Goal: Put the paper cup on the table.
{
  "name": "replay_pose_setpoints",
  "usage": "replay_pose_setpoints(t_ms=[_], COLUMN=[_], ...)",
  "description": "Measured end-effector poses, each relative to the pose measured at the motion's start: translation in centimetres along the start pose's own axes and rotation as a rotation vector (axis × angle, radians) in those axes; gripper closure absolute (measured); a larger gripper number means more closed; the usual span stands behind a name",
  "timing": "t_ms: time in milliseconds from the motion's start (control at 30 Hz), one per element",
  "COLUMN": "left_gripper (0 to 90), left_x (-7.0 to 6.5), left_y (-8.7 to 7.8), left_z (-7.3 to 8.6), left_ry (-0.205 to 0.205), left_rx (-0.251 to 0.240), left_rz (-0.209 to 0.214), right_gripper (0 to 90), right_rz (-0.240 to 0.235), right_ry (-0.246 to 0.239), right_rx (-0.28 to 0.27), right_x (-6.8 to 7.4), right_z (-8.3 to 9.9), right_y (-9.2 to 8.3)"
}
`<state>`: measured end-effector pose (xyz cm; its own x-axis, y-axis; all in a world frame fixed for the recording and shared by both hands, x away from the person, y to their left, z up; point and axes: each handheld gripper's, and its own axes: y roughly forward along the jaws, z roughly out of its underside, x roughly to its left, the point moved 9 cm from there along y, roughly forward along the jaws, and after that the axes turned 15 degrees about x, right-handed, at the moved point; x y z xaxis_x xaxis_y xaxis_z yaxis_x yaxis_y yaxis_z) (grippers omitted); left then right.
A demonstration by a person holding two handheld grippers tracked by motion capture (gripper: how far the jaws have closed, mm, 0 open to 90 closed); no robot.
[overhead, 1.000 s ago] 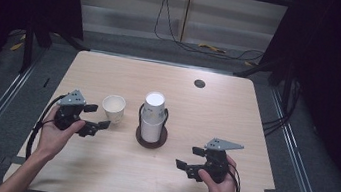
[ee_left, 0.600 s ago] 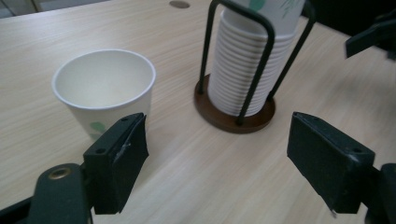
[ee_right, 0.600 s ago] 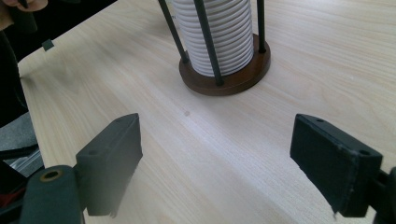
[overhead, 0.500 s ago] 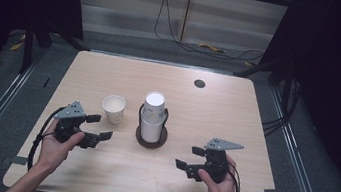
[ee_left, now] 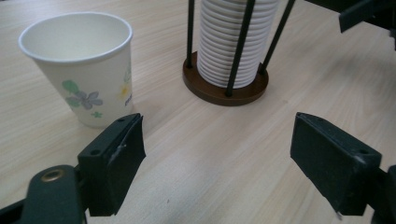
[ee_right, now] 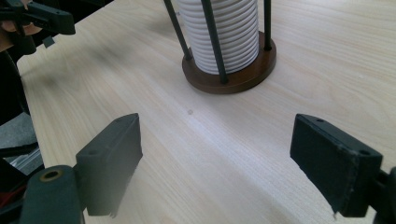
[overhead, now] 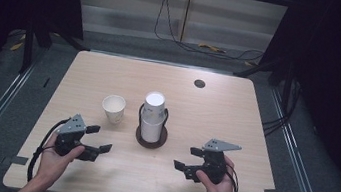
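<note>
A single white paper cup with a flower print [overhead: 113,108] [ee_left: 79,70] stands upright on the wooden table [overhead: 236,115], left of a dark-based cup holder [overhead: 150,138]. The holder has thin black rods around a tall stack of white cups [overhead: 153,116] [ee_left: 233,42] [ee_right: 224,32]. My left gripper [overhead: 98,139] [ee_left: 217,158] is open and holds nothing. It sits near the front left, short of the single cup and apart from it. My right gripper [overhead: 186,159] [ee_right: 217,161] is also open with nothing in it, at the front right, pointing toward the holder.
A small dark round hole [overhead: 199,83] marks the table's far right part. The front table edge lies just behind both hands. Cables run across the floor beyond the far edge. In the right gripper view the left gripper [ee_right: 37,18] shows at the top left.
My left gripper has drawn back from beside the single cup toward the table's front edge, staying open. The right gripper has stayed where it was.
</note>
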<state>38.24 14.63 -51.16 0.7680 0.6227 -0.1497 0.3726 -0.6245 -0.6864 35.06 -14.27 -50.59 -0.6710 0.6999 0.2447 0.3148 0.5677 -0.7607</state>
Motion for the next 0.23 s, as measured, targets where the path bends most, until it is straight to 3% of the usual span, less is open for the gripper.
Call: replay_pose_setpoints(t_ms=[233], left_gripper=[16.6], left_x=[0.2], left_y=[0.6], left_z=[1.3], left_ry=[-0.012], left_rx=[0.023], left_rz=[-0.009], right_gripper=[16.2], right_rz=[0.038], right_ry=[0.012], right_rx=[-0.012], right_x=[-0.5], right_z=[0.1], right_y=[0.2])
